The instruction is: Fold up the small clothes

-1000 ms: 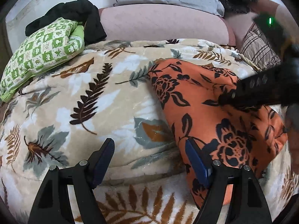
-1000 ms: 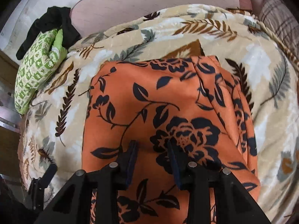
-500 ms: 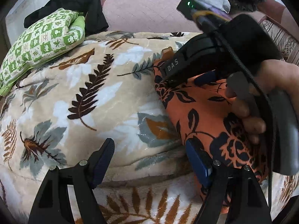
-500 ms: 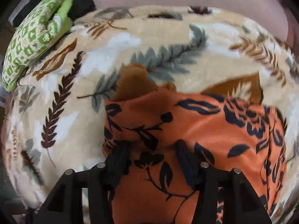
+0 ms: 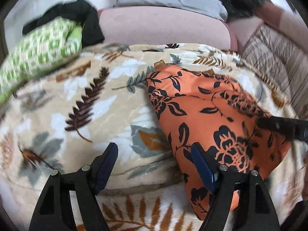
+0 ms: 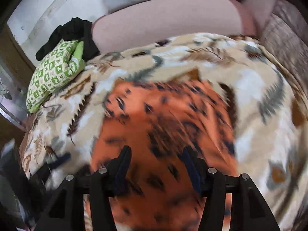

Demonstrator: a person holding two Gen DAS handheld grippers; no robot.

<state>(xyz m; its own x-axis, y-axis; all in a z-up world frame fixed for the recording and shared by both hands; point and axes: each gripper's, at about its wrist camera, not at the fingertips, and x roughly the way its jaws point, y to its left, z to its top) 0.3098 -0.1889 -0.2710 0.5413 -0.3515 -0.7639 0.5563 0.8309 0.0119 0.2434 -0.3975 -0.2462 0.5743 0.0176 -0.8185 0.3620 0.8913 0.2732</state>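
1. Bedding fills both views: a leaf-print blanket (image 5: 80, 104) covers the bed, and the task's orange floral garment (image 5: 211, 119) lies on it, gathered into a compact folded shape.
2. Nearest, the left gripper (image 5: 154, 163) hovers low with its fingers spread wide and empty, as it was a second ago; its right finger sits just beside the garment's near edge.
3. The right gripper (image 6: 156, 165) has changed most: half a second ago it reached over the garment's far edge, and now it has pulled back above the middle, fingers apart, gripping nothing. Heavy blur suggests it is moving.
4. I judge that a fold was just laid and released, so smoothing or another fold comes next.
5. Farther off, a green checked cloth (image 5: 40, 52) and dark clothing (image 5: 77, 17) rest by the pink headboard (image 5: 163, 27).
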